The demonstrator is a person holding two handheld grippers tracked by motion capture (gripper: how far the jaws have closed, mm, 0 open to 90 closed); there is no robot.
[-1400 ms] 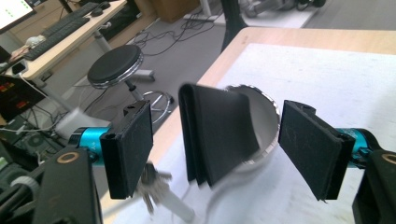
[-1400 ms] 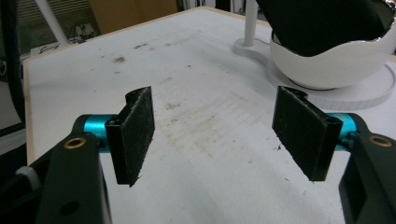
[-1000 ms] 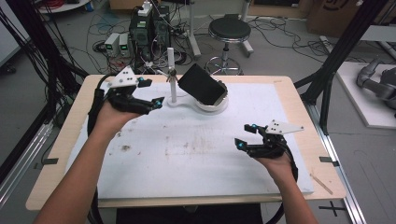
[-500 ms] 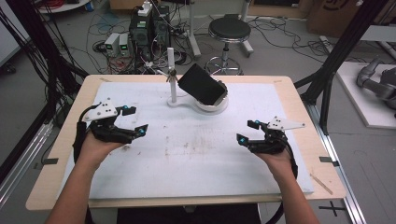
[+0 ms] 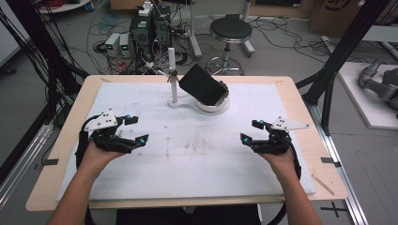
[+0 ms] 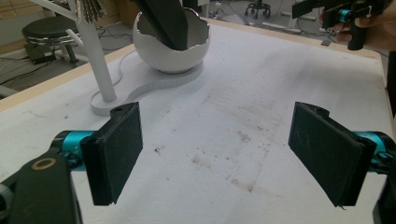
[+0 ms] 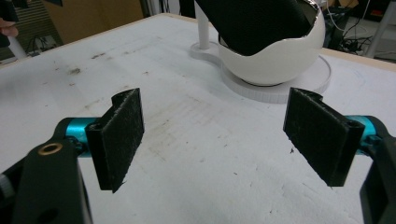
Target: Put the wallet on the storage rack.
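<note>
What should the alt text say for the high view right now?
Two hand-held grippers, left gripper and right gripper, rest open and empty on a stained white mat. Beyond them a dark phone leans in a white eggshell-shaped holder.

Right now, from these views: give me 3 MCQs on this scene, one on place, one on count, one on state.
1. Where is the black slab?
A. Flat on the white mat
B. Leaning in the white egg-shaped cup
C. Between the left gripper's fingers

2. How many posts stand on the white base?
A. One
B. Two
C. Three

3. How are the fingers of both grippers?
A. Shut on the slab
B. Shut on nothing
C. Open, nothing between them

Key: 1 B, the slab tilts out of the cup. 2 A, a single white post rises beside the cup. 3 C, the left gripper and right gripper show wide gaps over bare mat.
</note>
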